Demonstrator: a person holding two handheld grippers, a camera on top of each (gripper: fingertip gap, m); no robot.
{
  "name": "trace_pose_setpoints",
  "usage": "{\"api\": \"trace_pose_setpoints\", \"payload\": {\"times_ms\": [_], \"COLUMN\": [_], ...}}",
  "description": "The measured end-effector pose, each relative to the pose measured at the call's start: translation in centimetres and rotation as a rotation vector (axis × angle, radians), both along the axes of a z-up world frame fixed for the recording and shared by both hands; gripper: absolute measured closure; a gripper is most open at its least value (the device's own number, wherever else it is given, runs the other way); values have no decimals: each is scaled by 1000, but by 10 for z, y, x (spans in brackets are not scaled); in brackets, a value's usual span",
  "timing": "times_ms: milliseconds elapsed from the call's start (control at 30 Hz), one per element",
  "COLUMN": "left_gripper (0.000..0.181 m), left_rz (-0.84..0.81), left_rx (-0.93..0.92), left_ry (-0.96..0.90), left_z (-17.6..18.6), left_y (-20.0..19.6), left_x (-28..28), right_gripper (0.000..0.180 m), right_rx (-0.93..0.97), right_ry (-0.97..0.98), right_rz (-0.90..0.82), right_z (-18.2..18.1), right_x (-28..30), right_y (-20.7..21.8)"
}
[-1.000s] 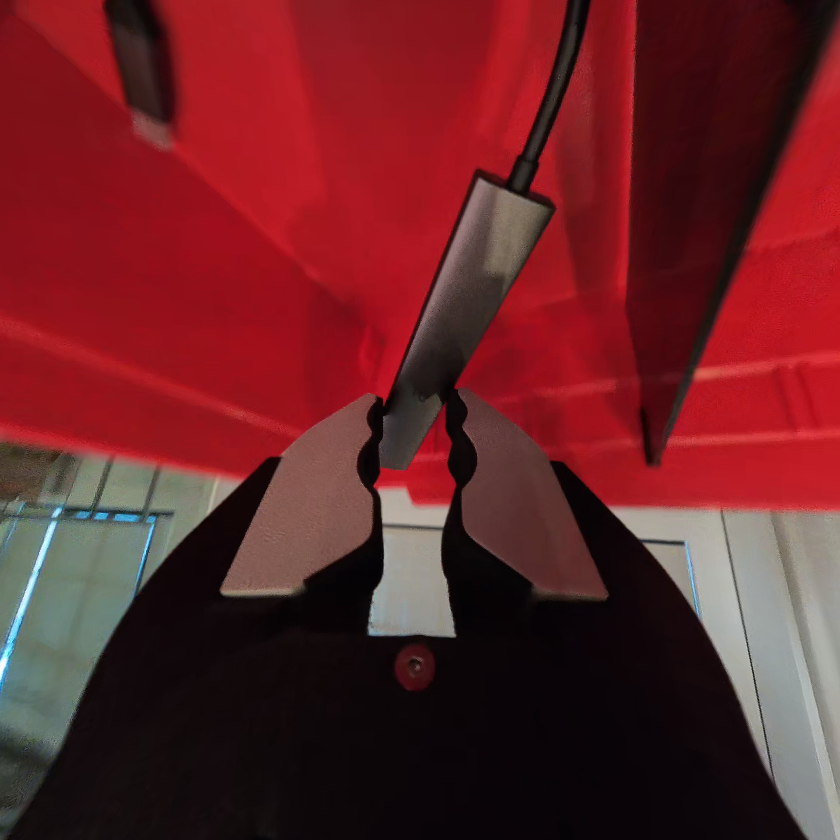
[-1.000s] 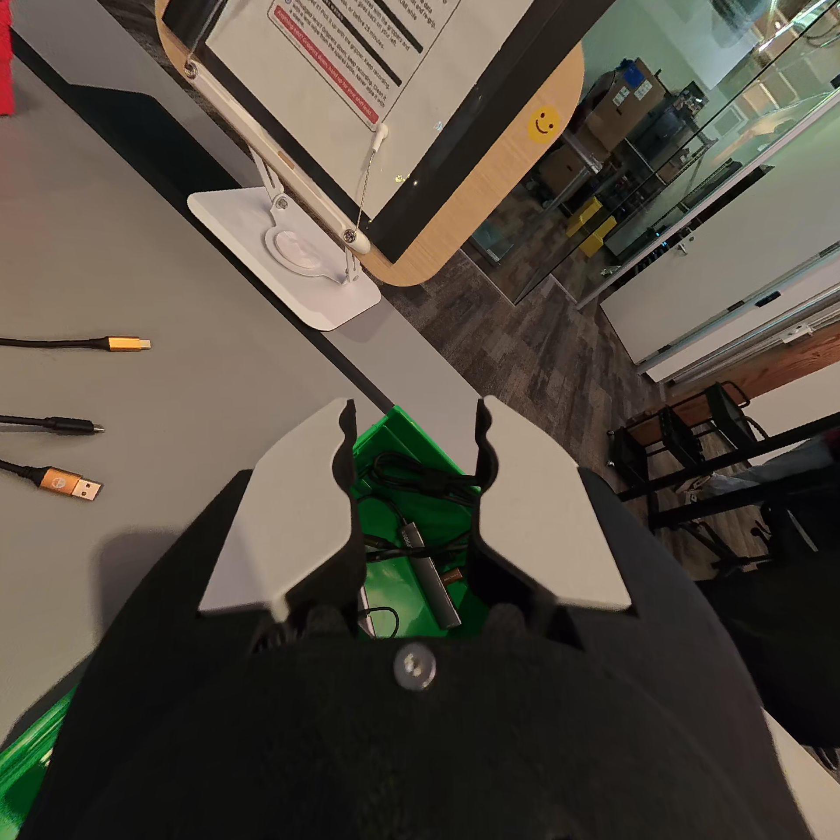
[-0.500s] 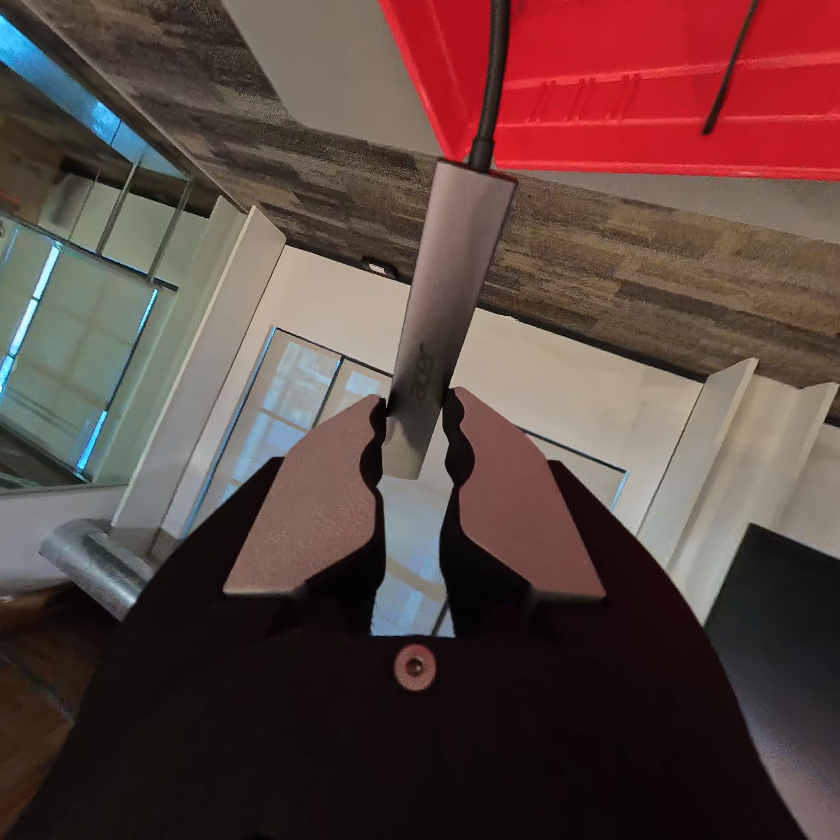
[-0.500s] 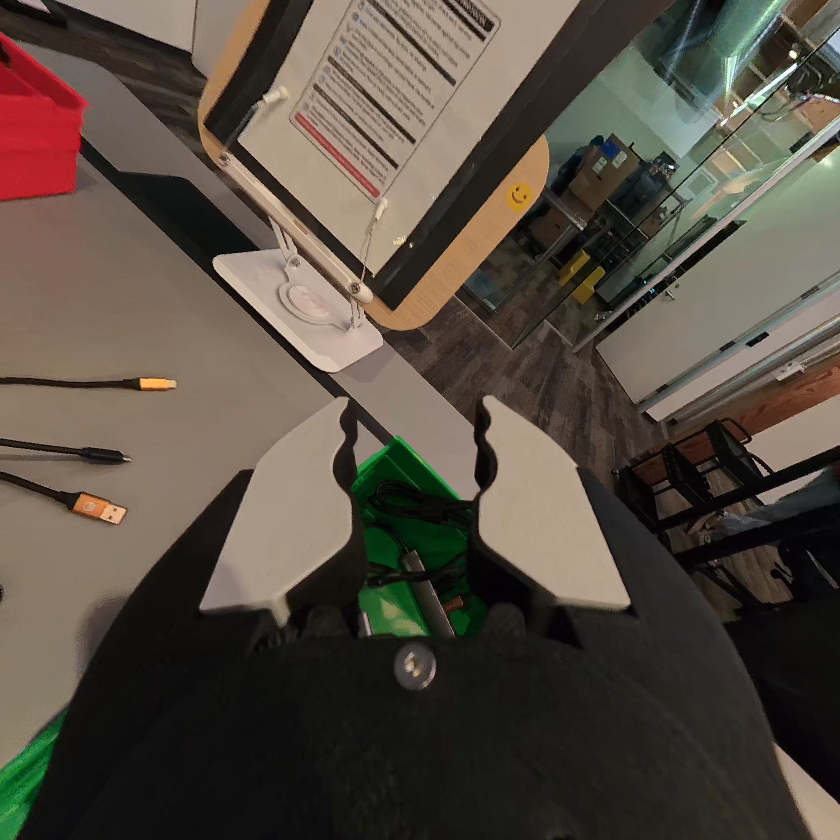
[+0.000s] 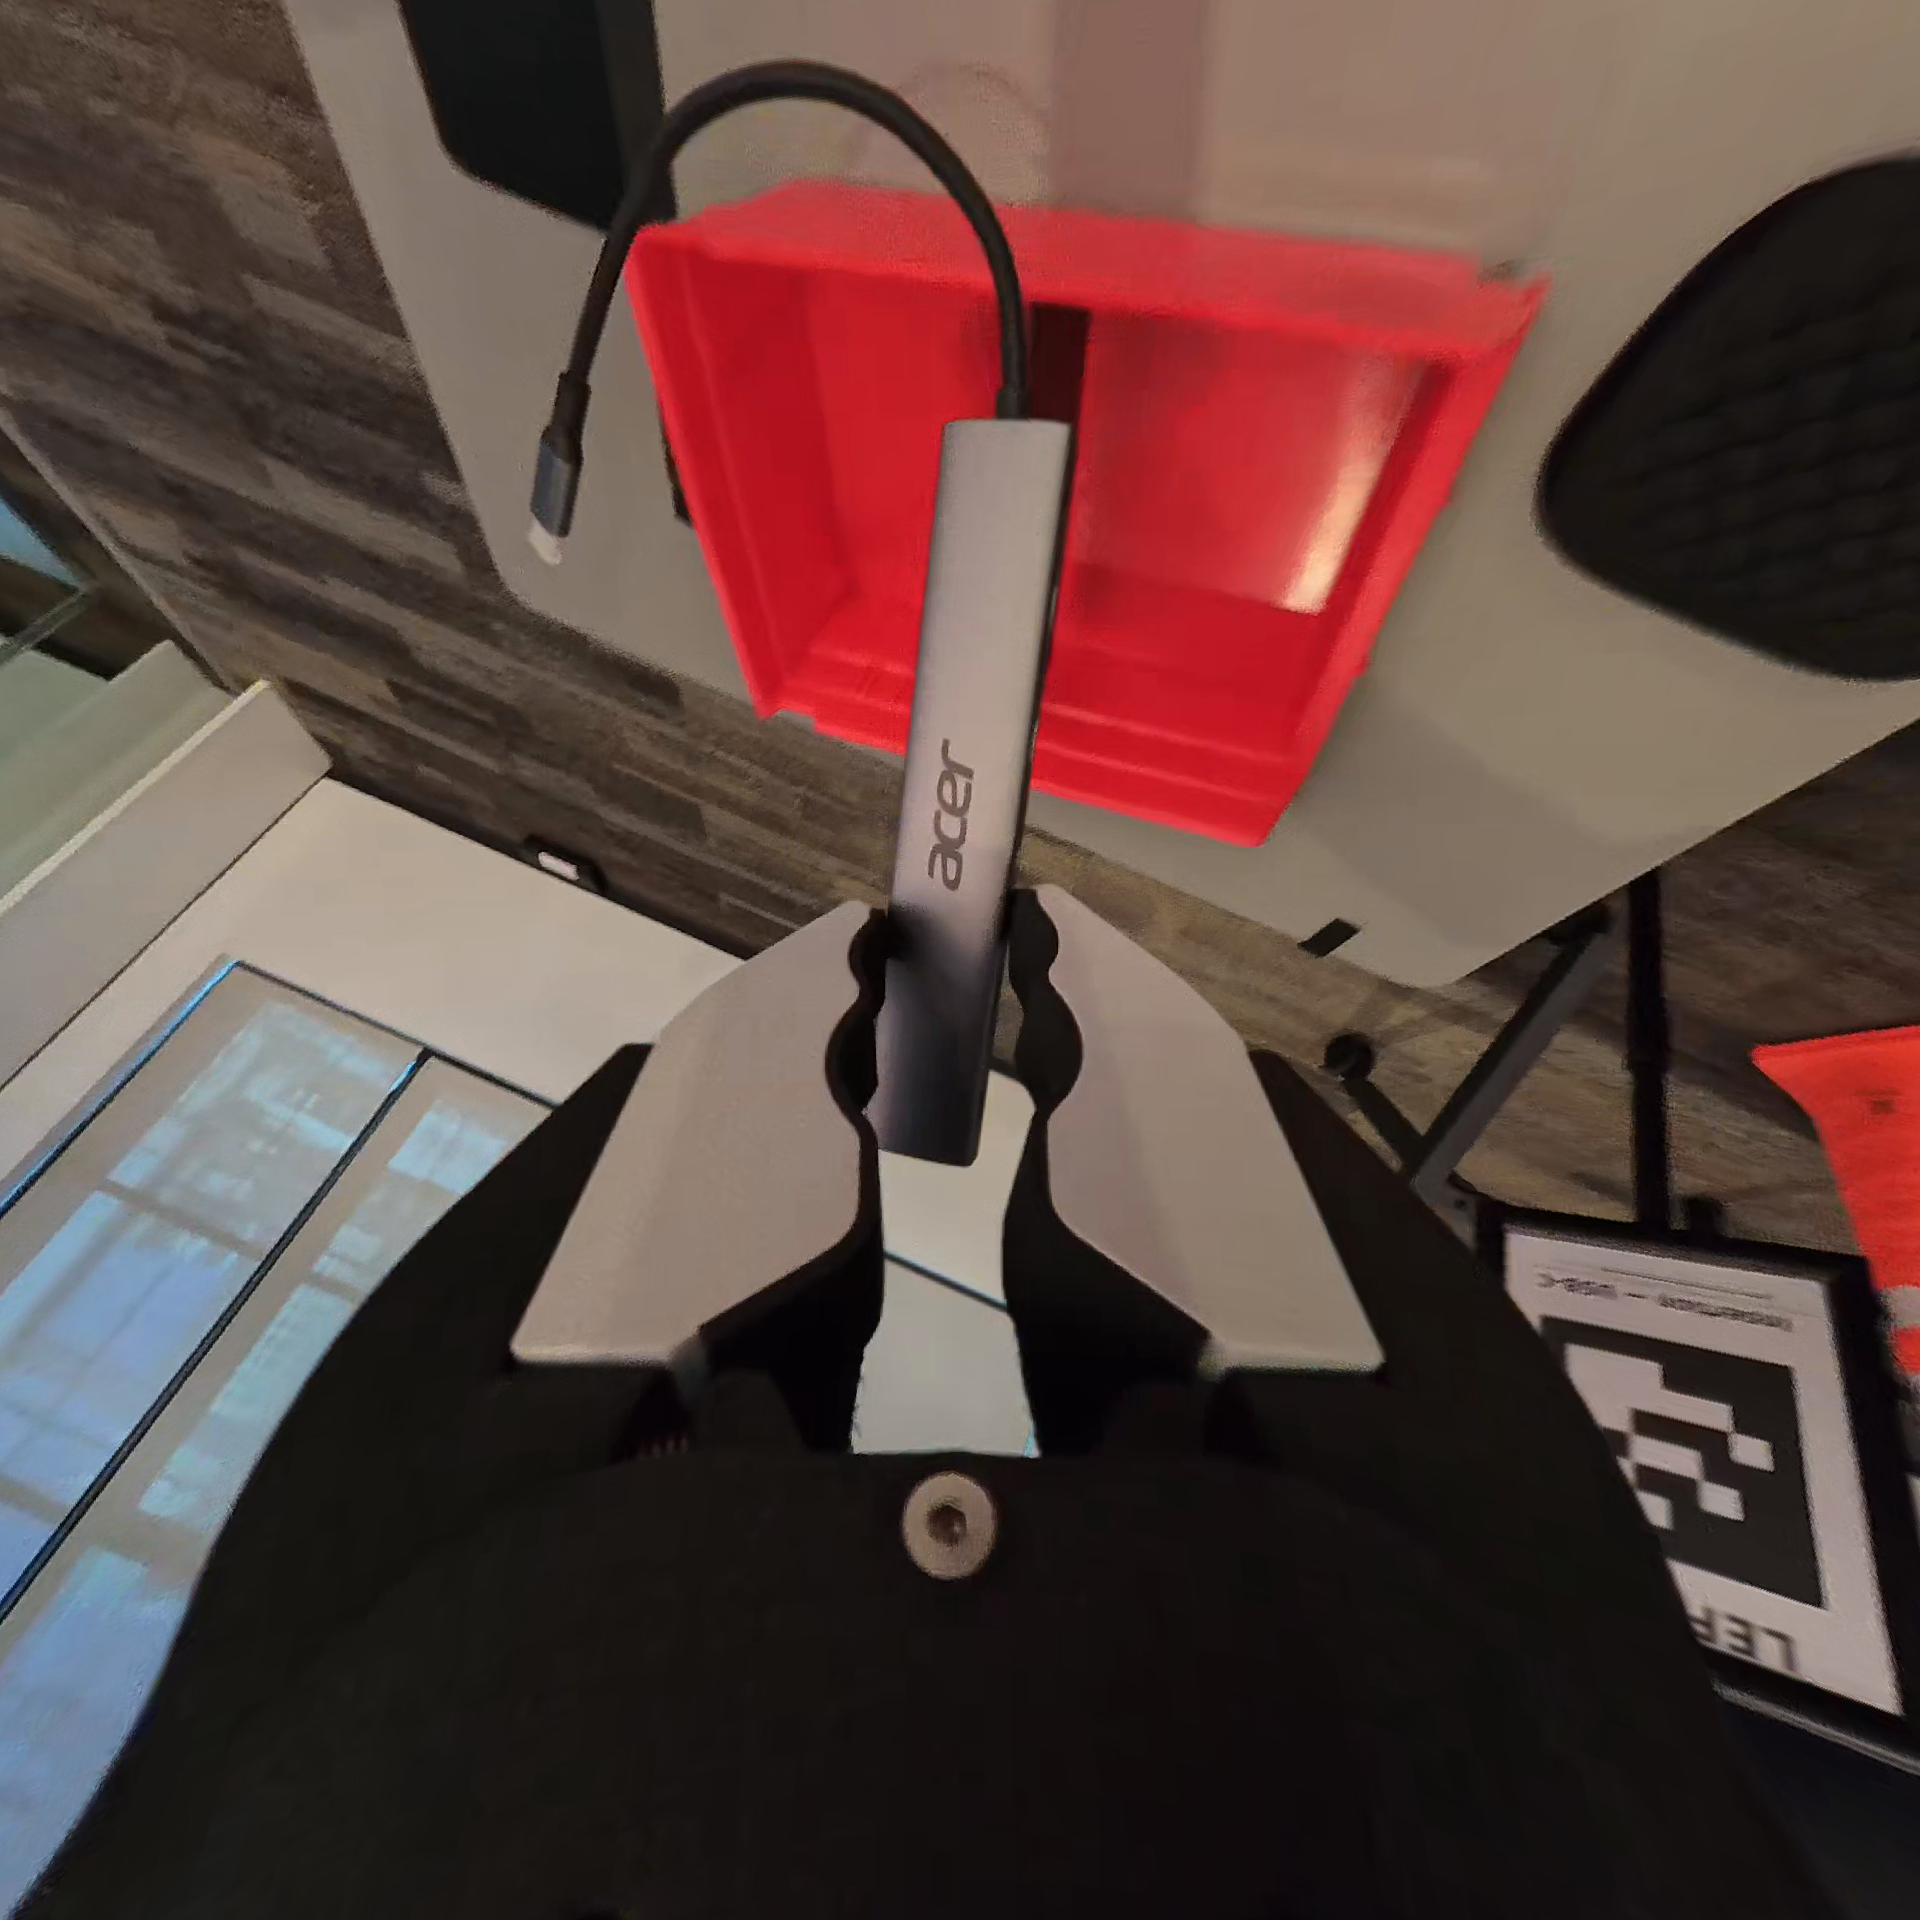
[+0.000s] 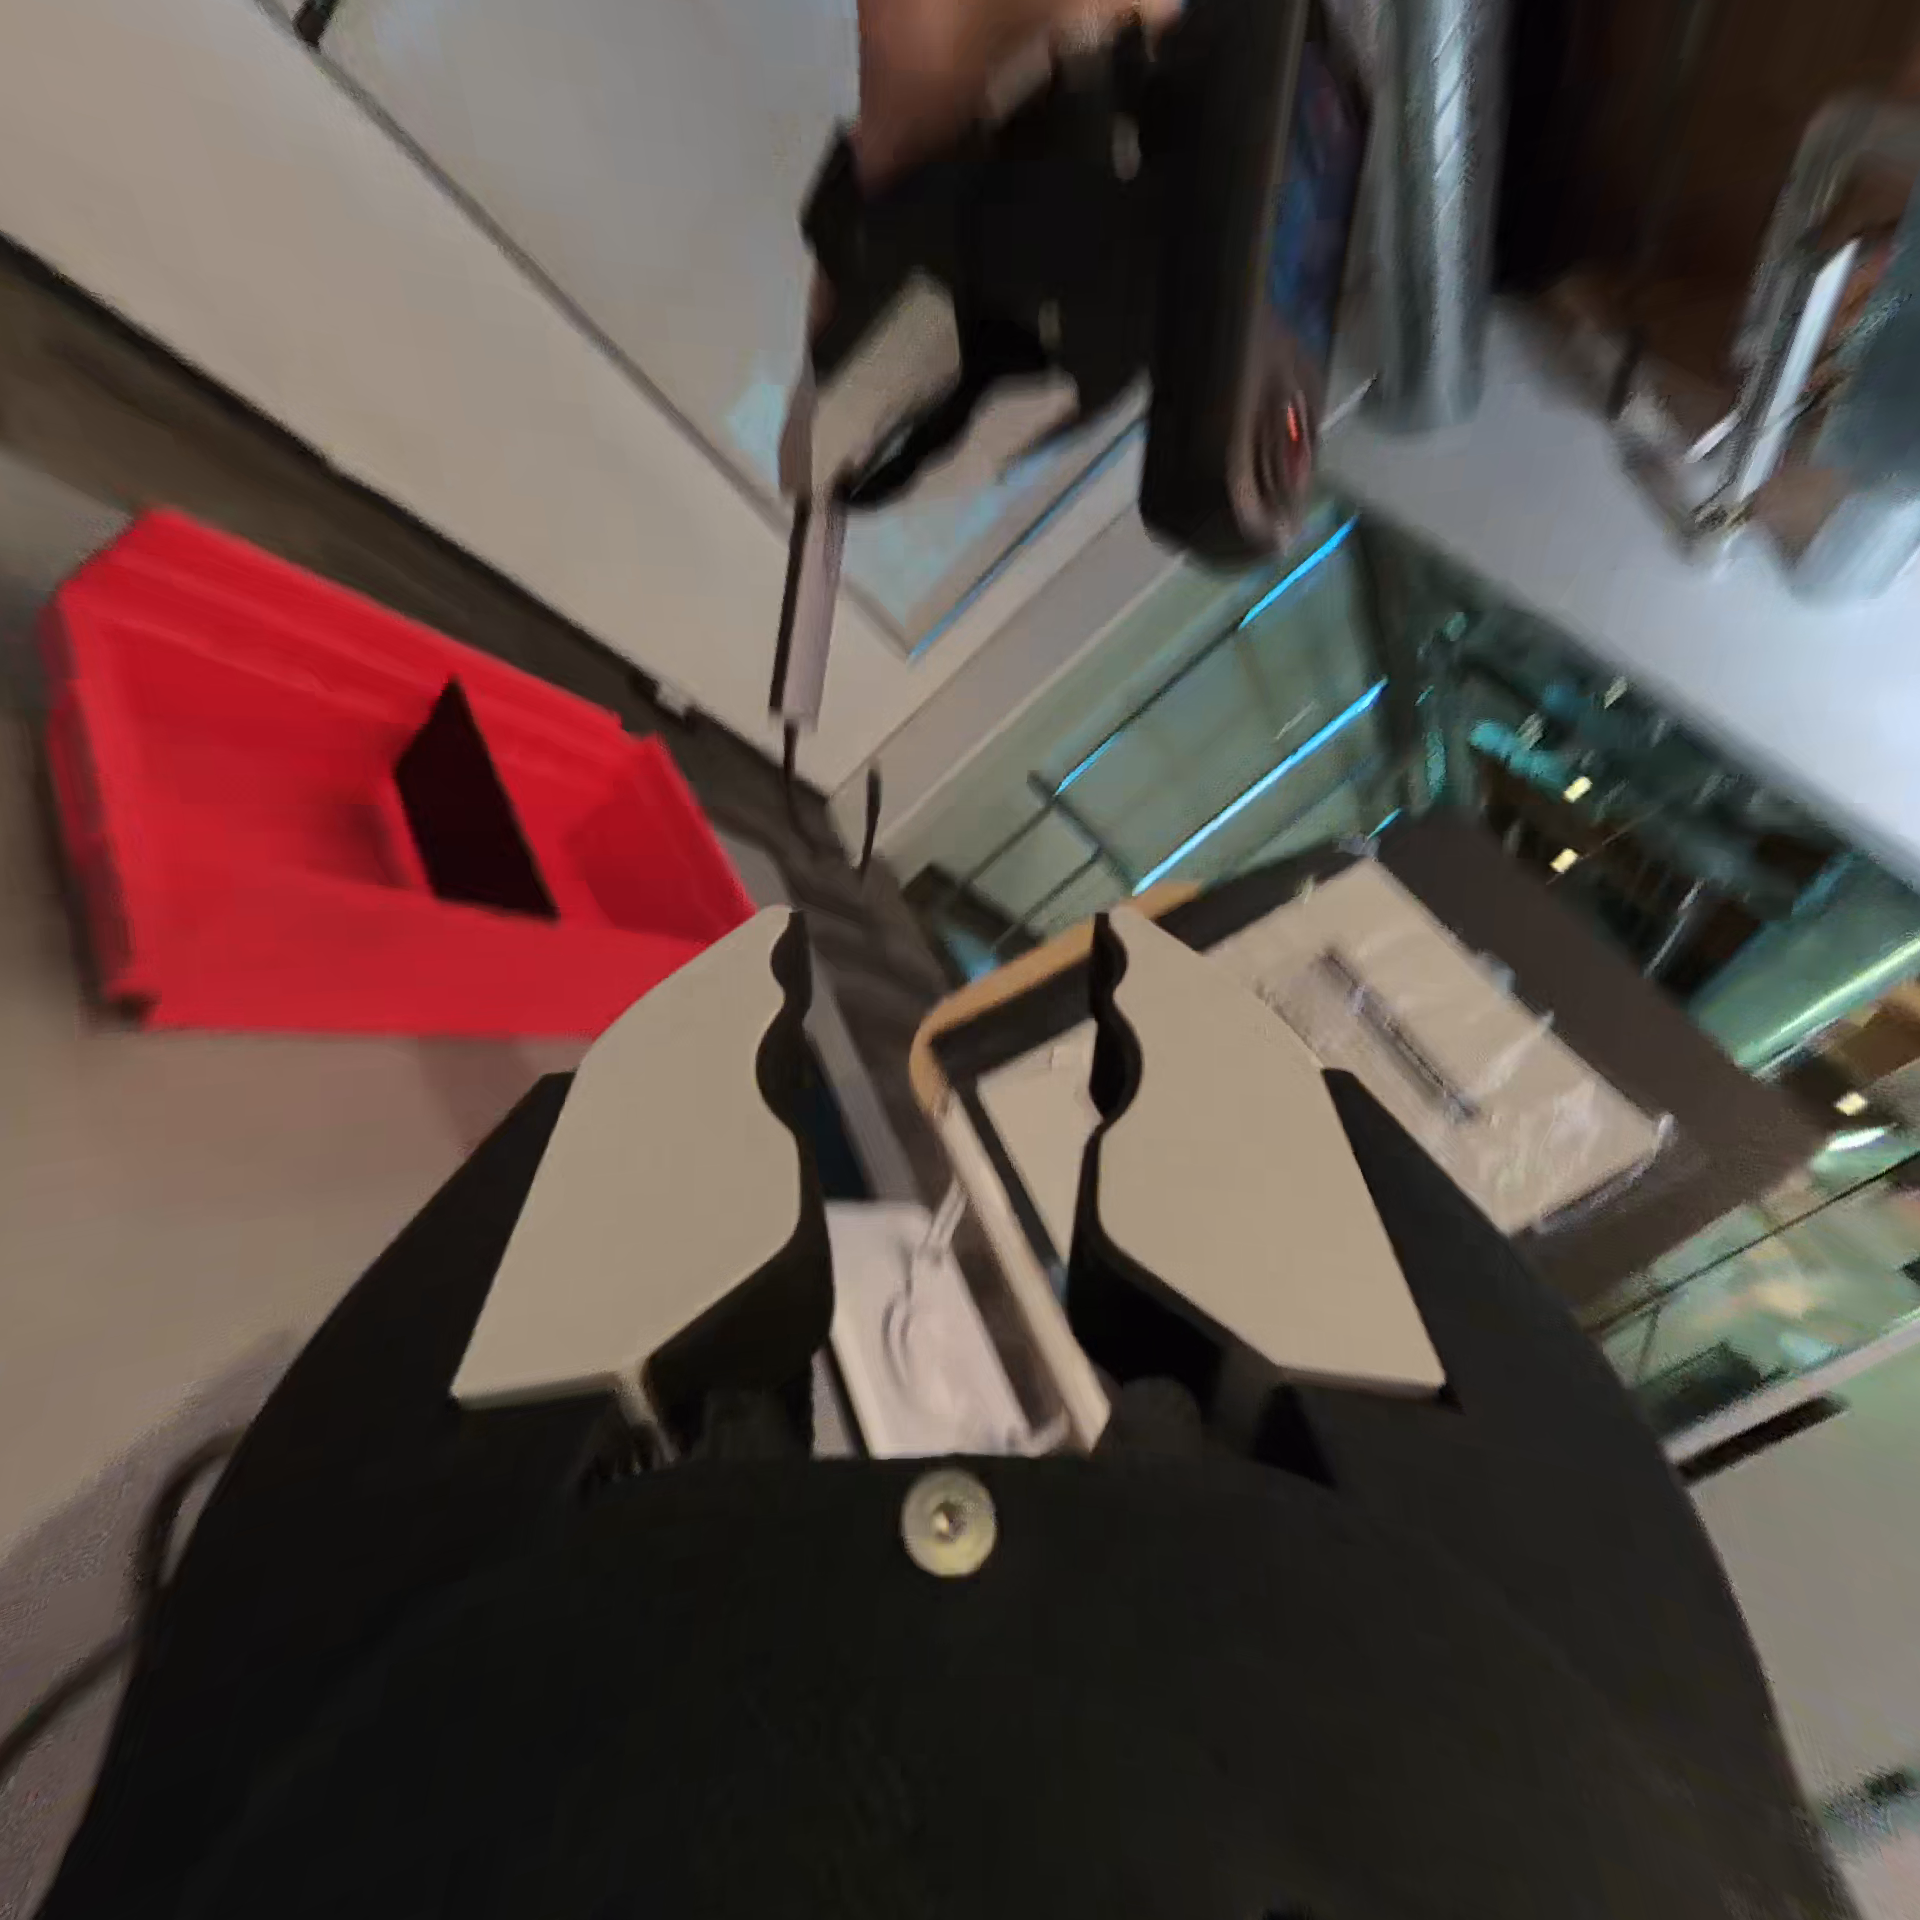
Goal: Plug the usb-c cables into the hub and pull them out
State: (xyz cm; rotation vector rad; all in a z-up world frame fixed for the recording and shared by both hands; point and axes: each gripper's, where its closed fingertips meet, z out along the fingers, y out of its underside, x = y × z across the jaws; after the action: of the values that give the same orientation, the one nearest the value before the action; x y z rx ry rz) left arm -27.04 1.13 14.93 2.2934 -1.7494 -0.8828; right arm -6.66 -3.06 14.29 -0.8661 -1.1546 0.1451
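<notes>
We see the left gripper (image 5: 943, 997) clamped on the grey hub (image 5: 961, 831), lifted clear above the red bin (image 5: 1382, 488); its cable (image 5: 831, 104) dangles. The right gripper (image 6: 945, 1029) gapes empty.

My left gripper (image 5: 943, 940) pinches the near end of the slim grey hub (image 5: 977, 727), held in the air, its short black cable (image 5: 831, 114) arcing over, apparently unplugged, grey plug (image 5: 559, 488) dangling.
</notes>
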Motion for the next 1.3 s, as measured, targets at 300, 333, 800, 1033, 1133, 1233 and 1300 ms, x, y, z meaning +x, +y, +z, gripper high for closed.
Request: {"api": "trace_pose_setpoints", "payload": {"times_ms": [300,333,800,1033,1133,1233,1300], "left_gripper": [159,159,158,130,155,156,155], "left_rz": [-1,15,27,214,276,334,386], "left_rx": [-126,-130,-42,-171,-225,-199,-156], "left_ry": [-181,-213,-697,-920,-930,-985,-1024], "left_z": [-36,-39,-40,-129,-173,-195,-203], "left_y": [-24,-24,-23,-46,-54,-51,-46], "left_x": [101,110,146,123,118,120,123], "right_gripper": [126,126,168,169,169,168,154], "right_rx": [201,181,293,412,382,302,235], "right_ry": [-53,-59,-115,-300,-351,-427,-450], "right_rz": [-193,-236,-241,-121,-65,-41,-44], "right_z": [-44,-49,-74,-117,-131,-153,-165], "right_x": [-69,-68,-26,-53,-59,-61,-59], "right_y": [20,29,58,48,44,48,56]}}
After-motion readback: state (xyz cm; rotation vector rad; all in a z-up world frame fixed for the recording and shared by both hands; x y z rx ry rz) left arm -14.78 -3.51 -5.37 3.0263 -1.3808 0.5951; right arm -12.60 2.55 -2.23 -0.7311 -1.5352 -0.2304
